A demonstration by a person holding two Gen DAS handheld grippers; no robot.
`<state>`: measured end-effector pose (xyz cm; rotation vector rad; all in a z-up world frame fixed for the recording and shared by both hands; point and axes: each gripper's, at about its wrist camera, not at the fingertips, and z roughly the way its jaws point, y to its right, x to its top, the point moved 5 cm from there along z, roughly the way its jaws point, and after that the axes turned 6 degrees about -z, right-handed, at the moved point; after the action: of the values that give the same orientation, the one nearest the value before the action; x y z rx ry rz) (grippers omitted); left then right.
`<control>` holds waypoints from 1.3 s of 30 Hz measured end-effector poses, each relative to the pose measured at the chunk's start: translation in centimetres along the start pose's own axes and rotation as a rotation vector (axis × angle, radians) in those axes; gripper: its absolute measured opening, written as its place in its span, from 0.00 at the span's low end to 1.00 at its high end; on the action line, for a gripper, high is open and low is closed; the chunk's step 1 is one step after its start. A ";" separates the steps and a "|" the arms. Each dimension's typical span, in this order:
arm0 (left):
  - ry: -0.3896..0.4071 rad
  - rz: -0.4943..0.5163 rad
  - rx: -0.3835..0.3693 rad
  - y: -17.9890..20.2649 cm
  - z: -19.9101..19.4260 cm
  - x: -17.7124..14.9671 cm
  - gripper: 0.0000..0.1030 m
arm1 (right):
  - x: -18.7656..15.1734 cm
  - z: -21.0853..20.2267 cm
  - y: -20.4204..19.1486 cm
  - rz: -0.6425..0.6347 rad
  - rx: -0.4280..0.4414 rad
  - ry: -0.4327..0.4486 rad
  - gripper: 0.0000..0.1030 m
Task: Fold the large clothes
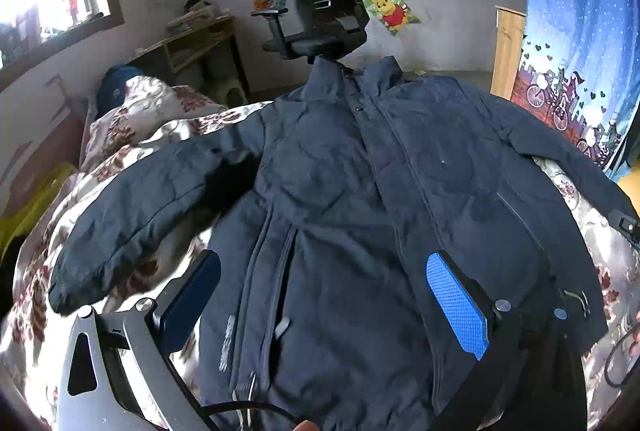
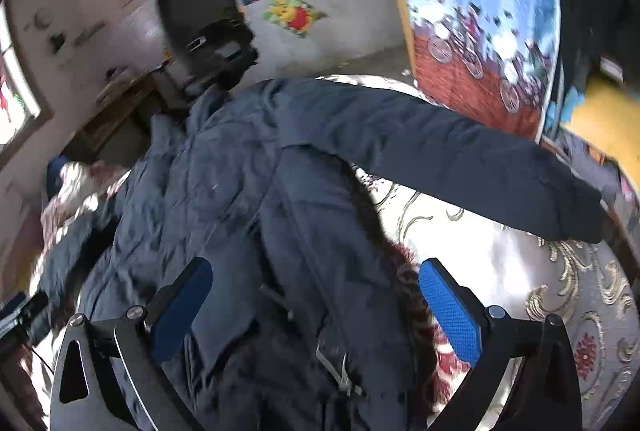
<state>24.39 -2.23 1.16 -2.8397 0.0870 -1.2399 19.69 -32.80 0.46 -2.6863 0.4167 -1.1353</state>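
The dark navy jacket (image 1: 360, 191) lies front-up on the floral bed quilt (image 1: 132, 135), its long axis running from the hem at 6 o'clock to the collar at 12. Both sleeves are spread out. The left gripper (image 1: 324, 295) hovers over the hem with fingers wide apart, empty; the right gripper (image 2: 316, 307), equally spread and empty, sits nearer the right sleeve (image 2: 460, 159) stretching toward 2 o'clock.
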 end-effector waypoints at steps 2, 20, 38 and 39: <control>-0.007 0.010 -0.002 0.4 1.2 0.8 0.98 | 0.9 0.5 0.7 0.043 0.004 0.013 1.00; -0.133 -0.001 -0.189 8.6 15.3 6.7 0.98 | 0.6 4.0 10.9 0.628 -0.033 0.190 1.00; -0.214 -0.134 -0.269 21.8 27.6 12.3 0.98 | 3.3 1.6 17.9 0.759 -0.159 0.326 0.17; -0.232 -0.131 -0.265 22.0 28.1 12.2 0.98 | 3.8 1.4 18.1 0.743 -0.162 0.336 0.14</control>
<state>52.53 -24.58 -10.39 -3.2447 0.0618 -0.9727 19.98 -50.94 -3.17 -2.1016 1.4567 -1.3129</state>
